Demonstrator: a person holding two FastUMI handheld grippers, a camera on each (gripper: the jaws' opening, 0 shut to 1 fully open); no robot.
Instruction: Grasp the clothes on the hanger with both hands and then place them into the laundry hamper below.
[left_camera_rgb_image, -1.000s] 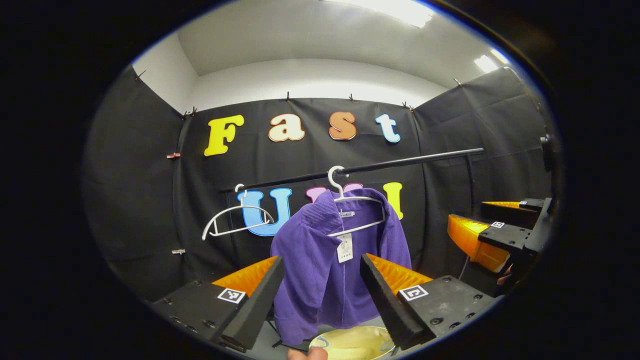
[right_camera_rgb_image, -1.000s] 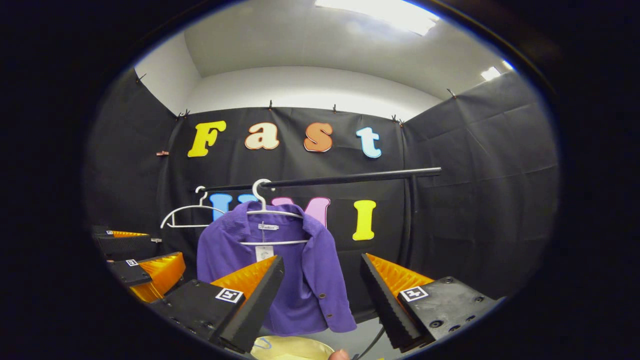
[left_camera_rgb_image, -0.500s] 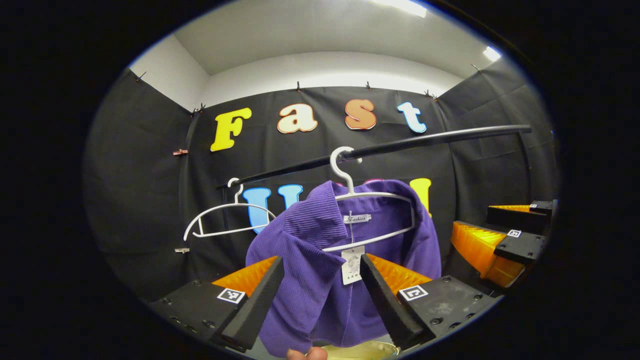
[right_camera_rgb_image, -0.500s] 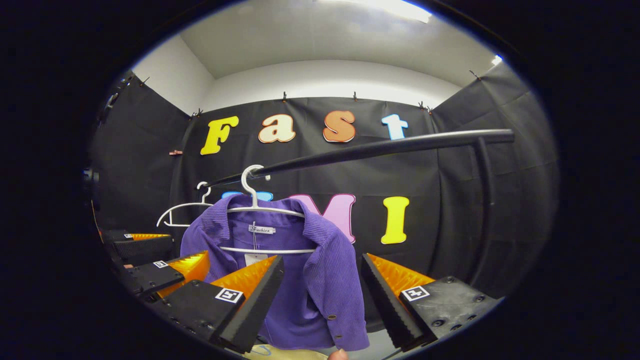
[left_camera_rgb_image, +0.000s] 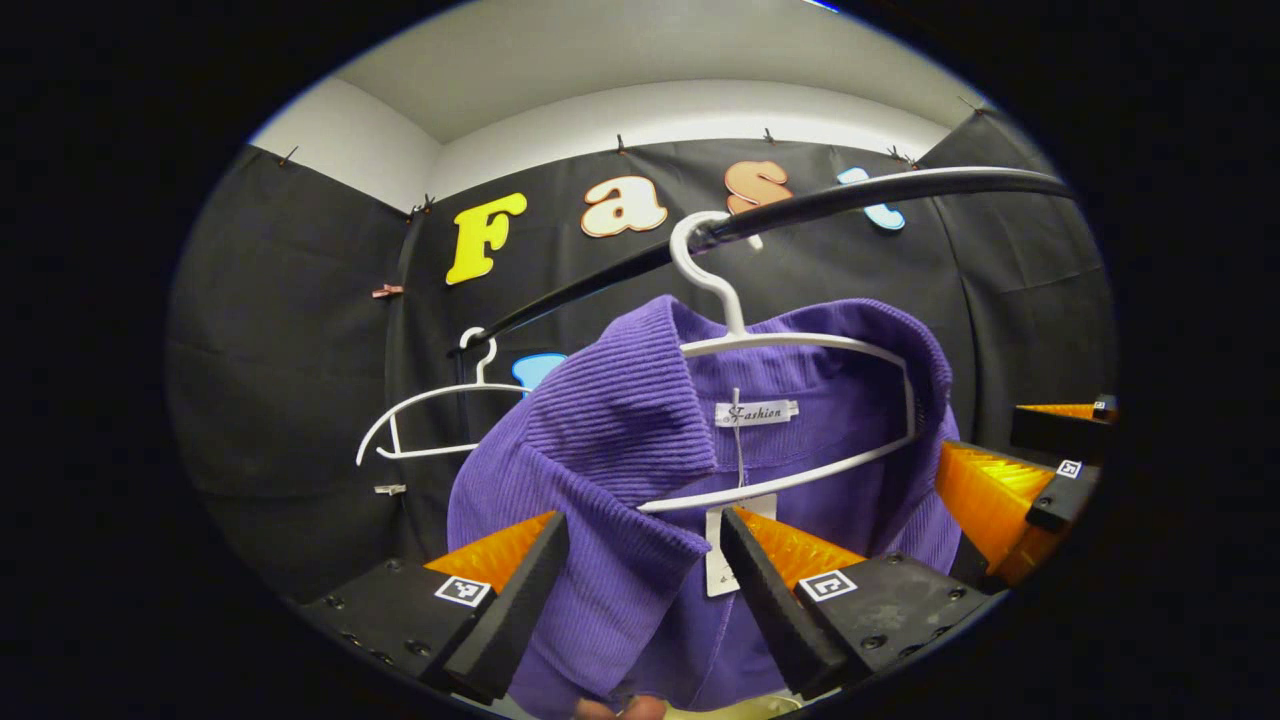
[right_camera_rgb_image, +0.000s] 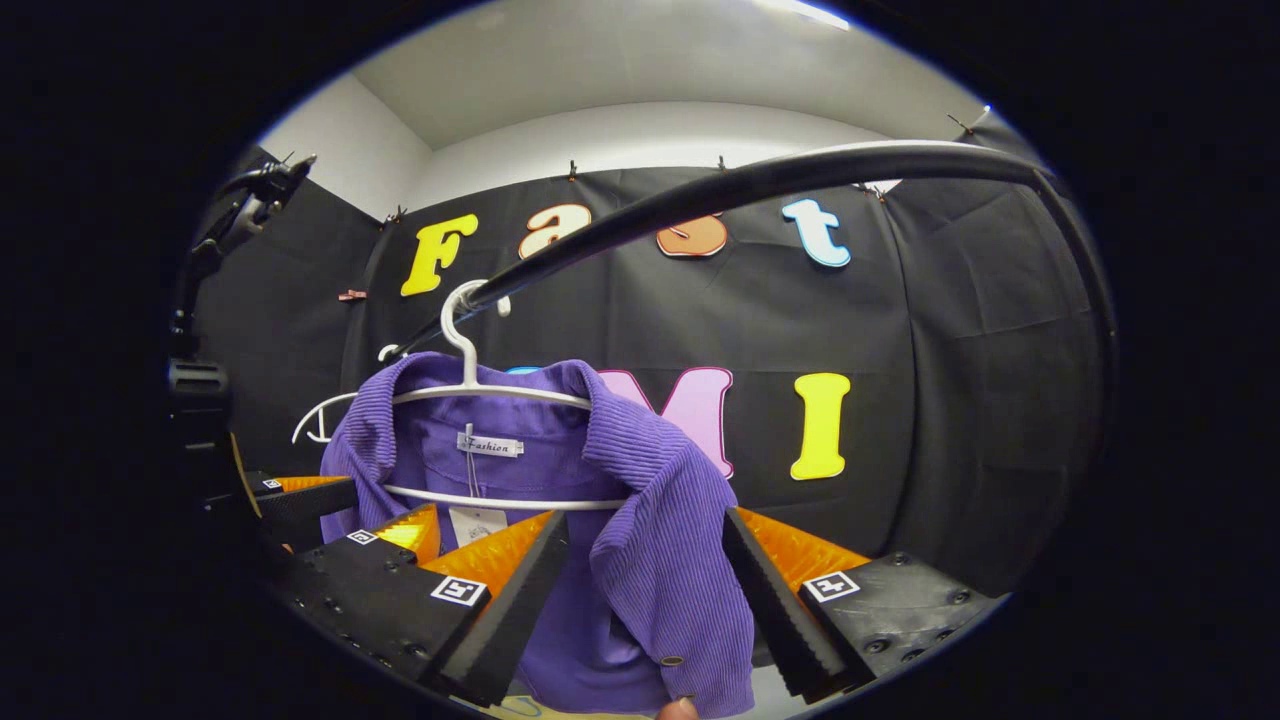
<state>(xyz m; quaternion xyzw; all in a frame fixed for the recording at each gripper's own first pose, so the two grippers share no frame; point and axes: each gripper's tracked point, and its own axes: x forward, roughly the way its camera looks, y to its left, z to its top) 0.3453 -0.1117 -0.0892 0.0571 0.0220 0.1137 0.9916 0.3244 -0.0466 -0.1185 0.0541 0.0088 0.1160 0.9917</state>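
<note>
Black cloth walls w/ one dark rail across the top. 2 white hangers on it: one bare hanger at left, one loaded hanger carrying 1 purple jacket. Left gripper spread wide, jacket's front edge betw. the fingers, not pinched. Right gripper also spread, jacket's other front between fingers, no squeeze visible. Jacket hem cut off at bottom. Pale hamper rim barely peeks below, hard to make out.
</note>
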